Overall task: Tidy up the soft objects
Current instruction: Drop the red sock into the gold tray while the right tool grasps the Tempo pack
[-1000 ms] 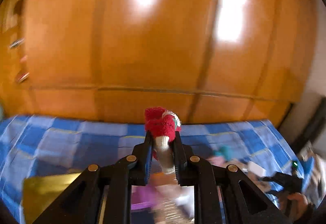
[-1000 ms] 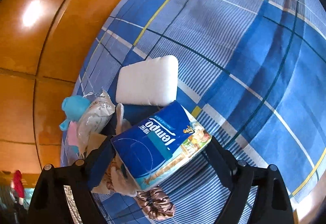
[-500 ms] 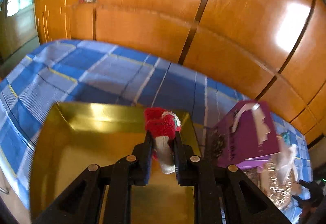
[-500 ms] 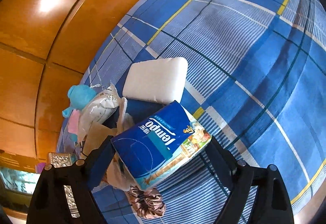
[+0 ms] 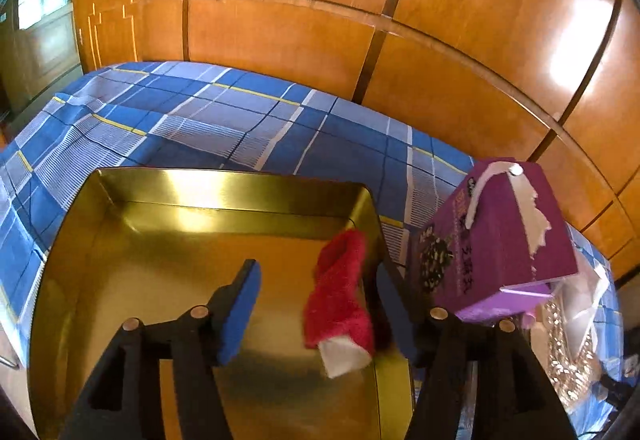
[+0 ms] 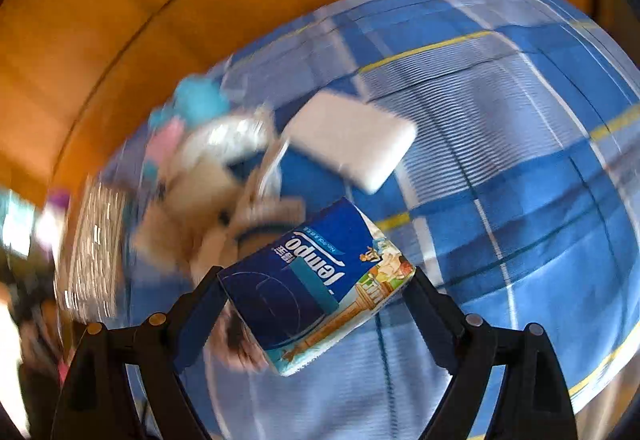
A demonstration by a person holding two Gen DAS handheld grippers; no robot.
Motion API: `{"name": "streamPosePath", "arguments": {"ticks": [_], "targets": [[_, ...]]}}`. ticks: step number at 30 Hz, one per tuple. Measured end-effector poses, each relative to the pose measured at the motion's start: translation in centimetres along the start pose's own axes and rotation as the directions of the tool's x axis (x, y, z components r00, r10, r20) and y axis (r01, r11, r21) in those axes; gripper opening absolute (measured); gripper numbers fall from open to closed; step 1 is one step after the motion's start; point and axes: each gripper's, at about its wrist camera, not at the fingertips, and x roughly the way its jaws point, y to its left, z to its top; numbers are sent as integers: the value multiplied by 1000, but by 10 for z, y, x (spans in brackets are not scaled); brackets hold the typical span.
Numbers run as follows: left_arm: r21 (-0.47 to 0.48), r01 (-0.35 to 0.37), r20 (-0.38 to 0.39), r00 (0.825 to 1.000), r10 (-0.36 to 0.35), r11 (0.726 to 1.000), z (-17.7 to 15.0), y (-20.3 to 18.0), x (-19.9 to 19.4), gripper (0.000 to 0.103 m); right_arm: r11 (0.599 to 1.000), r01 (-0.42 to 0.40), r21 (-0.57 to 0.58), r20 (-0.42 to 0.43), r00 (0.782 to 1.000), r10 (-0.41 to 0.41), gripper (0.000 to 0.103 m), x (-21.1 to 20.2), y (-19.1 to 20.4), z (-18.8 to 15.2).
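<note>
- Left gripper point(image 5: 316, 304): jaws now spread wide. Half a second ago they pinched the red plush toy point(image 5: 340, 300); it's released, lying against the right finger over the gold tin tray point(image 5: 224, 183), near its right wall.
- Can't tell if the toy has landed or is mid-drop. Either way I'd count that item as sorted.
- Right gripper point(image 6: 316, 300): clamped on the blue tissue pack point(image 6: 320, 284), held above the plaid sheet point(image 6: 540, 159). View has gone blurry versus a moment ago, so it's swinging, probably tray-bound.
- Leftovers on the sheet: white foam pad point(image 6: 352, 135), teal plush point(image 6: 200, 99), some crinkly packets, too smeared to identify.
- Obstruction: purple box point(image 5: 496, 240) stands just beside the tray's right edge, on the side the remaining pile lies. Left gripper also sits over the tray; likely needs clearing.
</note>
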Motion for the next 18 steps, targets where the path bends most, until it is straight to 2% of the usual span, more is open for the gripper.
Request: {"name": "streamPosePath", "arguments": {"ticks": [2, 4, 7, 10, 14, 18], "targets": [[7, 2, 13, 1000, -2, 1000, -2, -2, -6, 61, 999, 30, -44, -50, 998, -32, 90, 1, -4, -3], [14, 5, 19, 1000, -5, 1000, -4, -4, -10, 62, 997, 63, -41, -73, 995, -66, 91, 2, -12, -4], [25, 4, 27, 1000, -5, 1000, -7, -7, -15, 62, 996, 81, 32, -81, 994, -79, 92, 2, -26, -5], [35, 10, 28, 1000, -11, 999, -12, -10, -20, 63, 994, 56, 98, -73, 996, -49, 102, -1, -29, -8], [49, 22, 40, 999, -24, 999, -20, -12, -29, 63, 979, 90, 184, -74, 994, -78, 102, 1, -31, -10], [52, 35, 49, 998, -38, 998, -27, -13, -40, 63, 943, 111, 315, -43, 994, -103, 102, 0, -42, -5]]}}
